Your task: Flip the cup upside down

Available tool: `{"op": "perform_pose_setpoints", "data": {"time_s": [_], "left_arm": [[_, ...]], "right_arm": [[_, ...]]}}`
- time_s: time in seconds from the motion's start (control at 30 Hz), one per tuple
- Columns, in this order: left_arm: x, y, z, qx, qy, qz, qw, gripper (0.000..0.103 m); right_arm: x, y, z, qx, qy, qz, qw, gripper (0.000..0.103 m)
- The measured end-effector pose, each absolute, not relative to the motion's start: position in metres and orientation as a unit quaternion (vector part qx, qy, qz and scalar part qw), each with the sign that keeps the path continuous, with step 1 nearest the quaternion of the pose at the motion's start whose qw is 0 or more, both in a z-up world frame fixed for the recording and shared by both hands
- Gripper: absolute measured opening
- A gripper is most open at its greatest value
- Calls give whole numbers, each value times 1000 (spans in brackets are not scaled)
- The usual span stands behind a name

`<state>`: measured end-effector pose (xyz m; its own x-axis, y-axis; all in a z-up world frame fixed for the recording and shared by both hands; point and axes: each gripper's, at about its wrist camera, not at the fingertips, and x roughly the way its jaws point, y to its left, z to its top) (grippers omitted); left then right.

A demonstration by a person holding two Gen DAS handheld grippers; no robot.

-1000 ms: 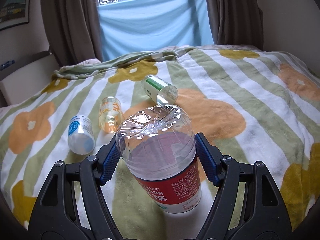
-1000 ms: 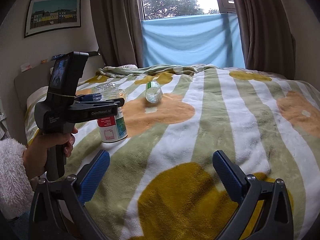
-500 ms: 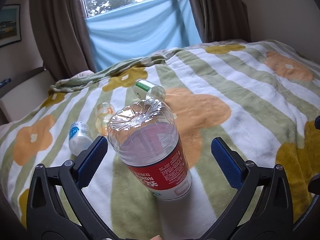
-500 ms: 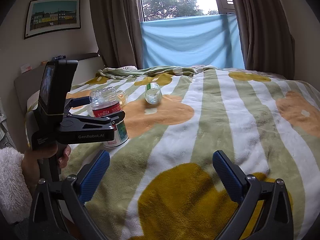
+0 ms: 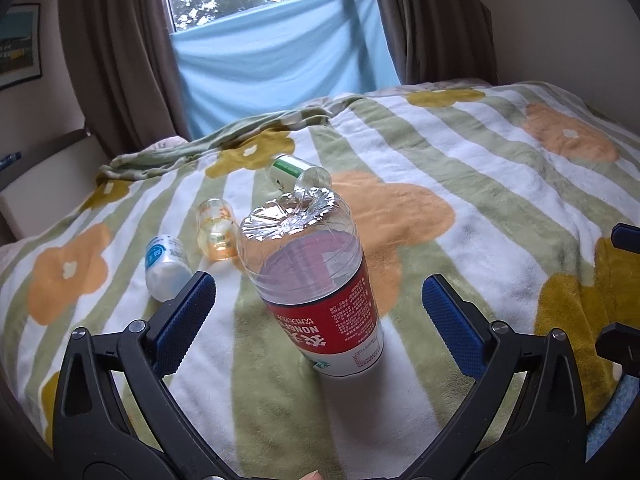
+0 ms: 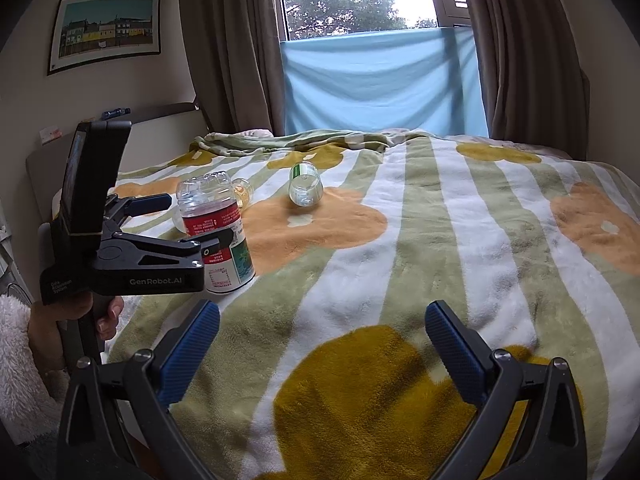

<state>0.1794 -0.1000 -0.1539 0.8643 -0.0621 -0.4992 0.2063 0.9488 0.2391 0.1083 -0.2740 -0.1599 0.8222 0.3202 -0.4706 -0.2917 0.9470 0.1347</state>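
Left gripper (image 5: 318,312) held low, jaws wide apart, blue pads (image 5: 184,322) touching nothing, pointed toward 12 o'clock. Gripped from below by a bare hand (image 6: 102,316) in a fluffy white sleeve (image 6: 16,364). Right gripper (image 6: 322,350) also spread wide and empty, off at 3 o'clock from the left one.

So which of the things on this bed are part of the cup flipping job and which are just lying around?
In the job:
- red-label cup, standing upside down
- left gripper, open around it

Lying about:
- green-label cup, on its side
- orange cup
- blue-label cup
- right gripper, open over the blanket
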Motion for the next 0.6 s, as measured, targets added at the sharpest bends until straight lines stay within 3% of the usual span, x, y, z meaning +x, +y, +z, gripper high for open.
{"op": "perform_pose_setpoints", "data": {"time_s": [0.43,0.6], "left_arm": [[99,-30,-28,46,160,-106,980,103],[70,0,-3,16,142,-105,984,103]], "right_arm": [[70,-240,-47,-3,161,89,983,103],[55,-221,-5,15,144,62,987,103]]}}
